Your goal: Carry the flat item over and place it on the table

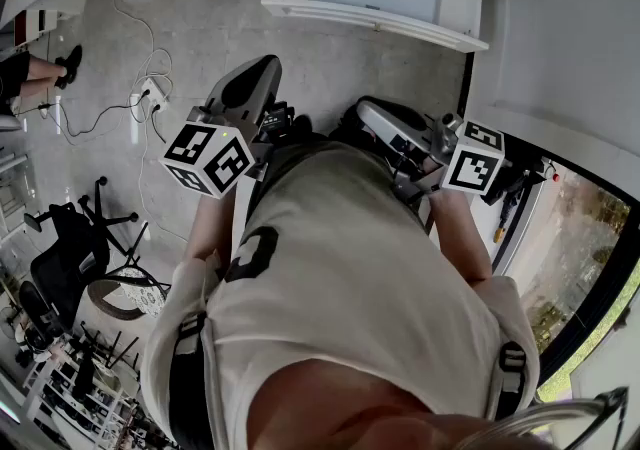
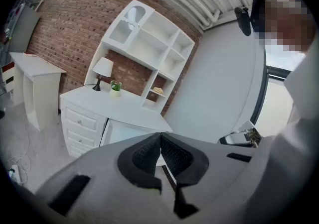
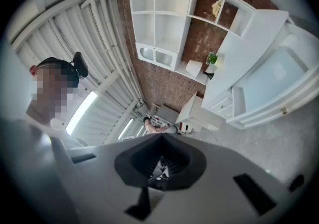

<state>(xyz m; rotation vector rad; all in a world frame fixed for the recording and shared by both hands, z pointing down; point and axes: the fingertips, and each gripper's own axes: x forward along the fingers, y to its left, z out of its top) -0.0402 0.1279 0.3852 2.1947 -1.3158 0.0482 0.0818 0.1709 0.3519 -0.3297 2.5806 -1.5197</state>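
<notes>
A: So, what does the head view give us?

B: Both tools sit close against the person's white shirt. The left gripper and the right gripper point away from the chest, and neither carries anything. The flat item shows in none of the views, so I cannot say where it lies.

A: What could go wrong from here?

B: My worry is the floor. Cables and a power strip trail across the grey concrete, and office chairs crowd the left side. Someone walking with their eyes on a load could catch a foot on a cord. I also judge that a thin, flat thing could slip or tilt if it is pinched near one edge.

A: And the left gripper view?

B: Its ribbed pads meet tip to tip, closed on nothing. Beyond them a white desk with drawers stands against a brick wall, with a shelf unit on top. A lamp and a small plant sit at the back of the desktop. The rest of the top looks bare, so it is probably the place to set the item down. A smaller white table stands to its left.

A: The right gripper view?

B: That picture is rolled sideways, with the same desk at the right. Those jaws are pressed together too, with nothing in them. Ceiling pipes run overhead, and another person is far off across the room.
</notes>
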